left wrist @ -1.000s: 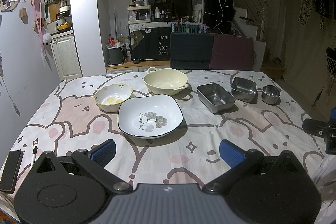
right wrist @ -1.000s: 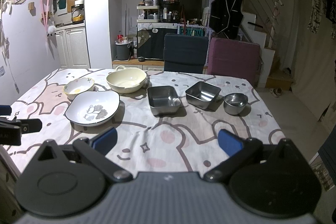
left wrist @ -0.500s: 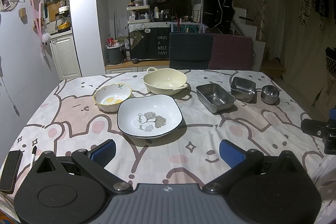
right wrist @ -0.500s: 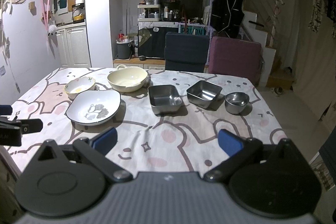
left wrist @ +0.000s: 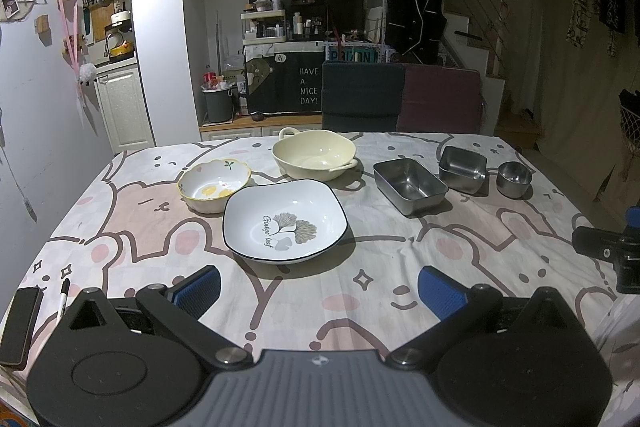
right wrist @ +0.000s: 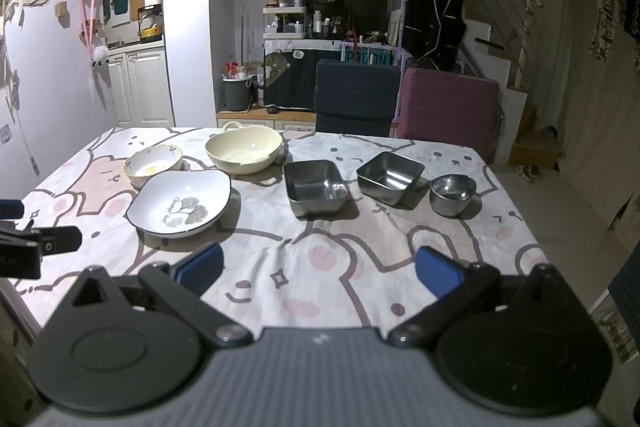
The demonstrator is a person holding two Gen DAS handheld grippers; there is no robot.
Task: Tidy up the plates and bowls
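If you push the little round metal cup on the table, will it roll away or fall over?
Probably neither. The round metal cup stands upright on a flat base, low and wide, so it should slide, not roll. The tablecloth is wrinkled, so it might snag and wobble. It looks thin-walled, likely light.

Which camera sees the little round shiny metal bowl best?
The right wrist view: the round metal bowl sits nearer and bigger there, its inside showing. The left wrist view has it smaller, far off to the right side.

a lived-in home: a dining table under a pink cartoon-bear tablecloth (left wrist: 152, 211), white kitchen cabinets (left wrist: 122, 111), a cluttered white shelf rack (left wrist: 264, 27), and a white staircase (right wrist: 500, 79) behind.
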